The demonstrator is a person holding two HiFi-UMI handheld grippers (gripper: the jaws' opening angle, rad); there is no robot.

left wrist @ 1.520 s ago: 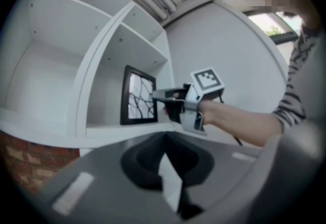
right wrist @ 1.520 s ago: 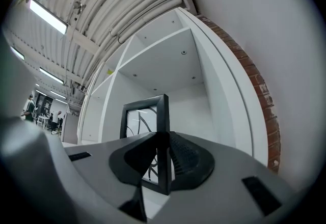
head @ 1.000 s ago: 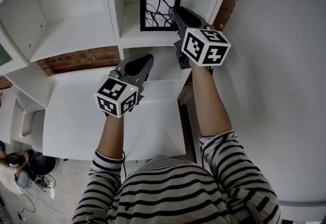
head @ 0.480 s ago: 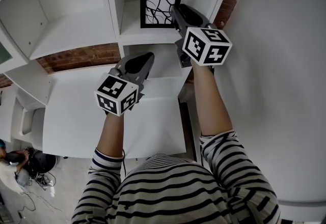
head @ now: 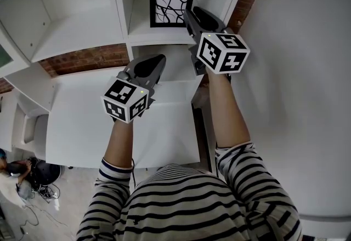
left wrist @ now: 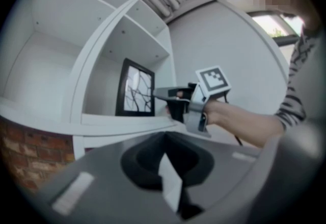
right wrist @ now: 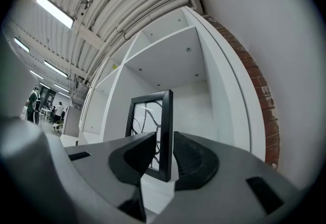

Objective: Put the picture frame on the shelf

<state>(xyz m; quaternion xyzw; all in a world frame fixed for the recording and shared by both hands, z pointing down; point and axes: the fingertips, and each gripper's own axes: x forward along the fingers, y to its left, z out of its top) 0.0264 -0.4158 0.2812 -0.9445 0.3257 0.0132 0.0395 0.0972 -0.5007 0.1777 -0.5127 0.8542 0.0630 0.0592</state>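
The frame [head: 173, 3] is a flat rectangle with a plain black border around a white panel crossed by curving black lines. It stands upright on the board of a shelf [head: 82, 32] compartment at the upper centre of the head view, apart from the back wall.

The right claw [head: 191, 15] reaches into that compartment from the right. In the right gripper view the two dark, ribbed pads of the right claw [right wrist: 164, 139] sit at a narrow gap, closed on the right border of the frame [right wrist: 153, 131], one pad on each face.

The left claw [head: 156, 62] hangs at centre frame over the worktop [head: 82, 119], below the shelf edge. In its own view the left claw [left wrist: 164, 136] has its tips together and nothing held; a white sliver shows through the gap behind the tips. The frame [left wrist: 136, 88] appears beyond it, left of centre.

The shelf is smooth, matte white panel with small peg holes in the side walls. The worktop is flat and white. A rough red brick wall [head: 82, 62] shows as a strip between the two. A marker cube [head: 222, 52] tops the right gripper and partly covers the lower compartment. Ribbed pale ducts [right wrist: 127, 4] run across the top of the right gripper view.
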